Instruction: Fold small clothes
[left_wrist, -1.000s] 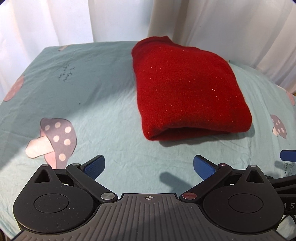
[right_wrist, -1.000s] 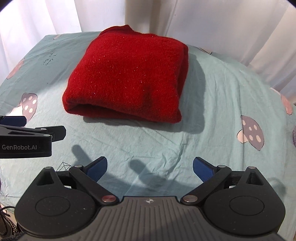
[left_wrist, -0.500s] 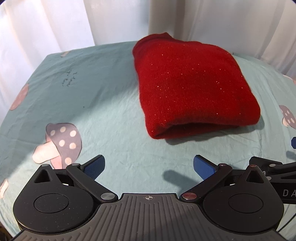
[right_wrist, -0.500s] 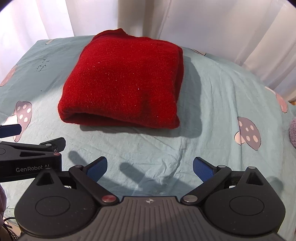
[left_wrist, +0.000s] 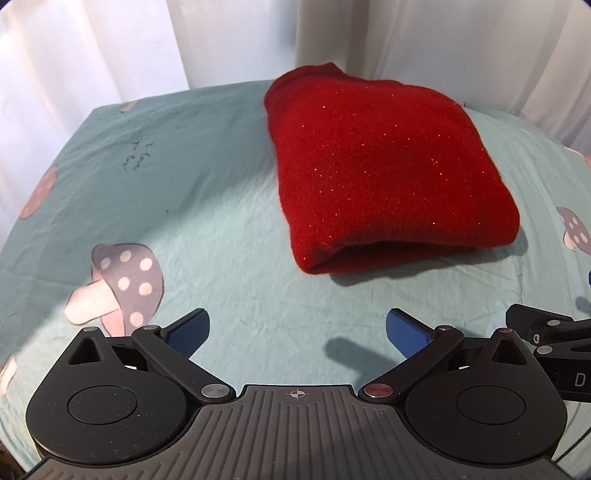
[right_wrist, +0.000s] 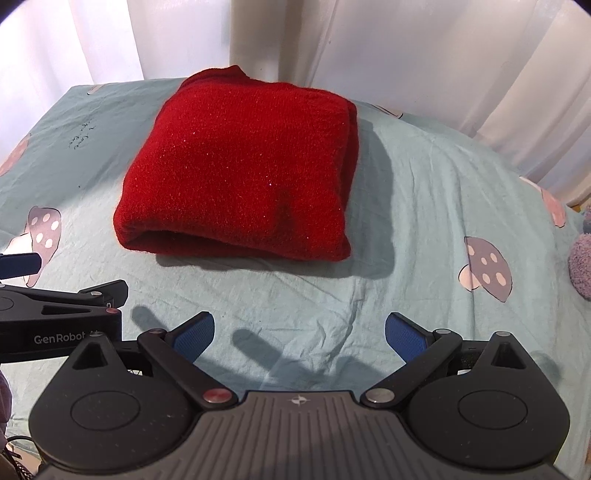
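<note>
A red knit garment (left_wrist: 384, 166) (right_wrist: 243, 166) lies folded into a thick rectangle on the teal mushroom-print sheet (left_wrist: 207, 206) (right_wrist: 424, 192), its rolled fold edge facing me. My left gripper (left_wrist: 297, 332) hangs open above the bare sheet, short of the garment's near left corner, nothing between its blue pads. My right gripper (right_wrist: 299, 334) is open too, in front of the garment's near edge and apart from it. The left gripper's body (right_wrist: 55, 317) shows at the left of the right wrist view.
White curtains (left_wrist: 110, 44) (right_wrist: 424, 48) hang behind the covered surface. A fuzzy lilac object (right_wrist: 581, 266) lies at the right edge. Mushroom prints (left_wrist: 118, 288) and small handwriting (left_wrist: 135, 158) mark the sheet. The sheet drops away at the far and side edges.
Both grippers have drawn back and tilted up a little from the folded garment, which now sits lower in each view. The garment itself has not moved. Both stay open.
</note>
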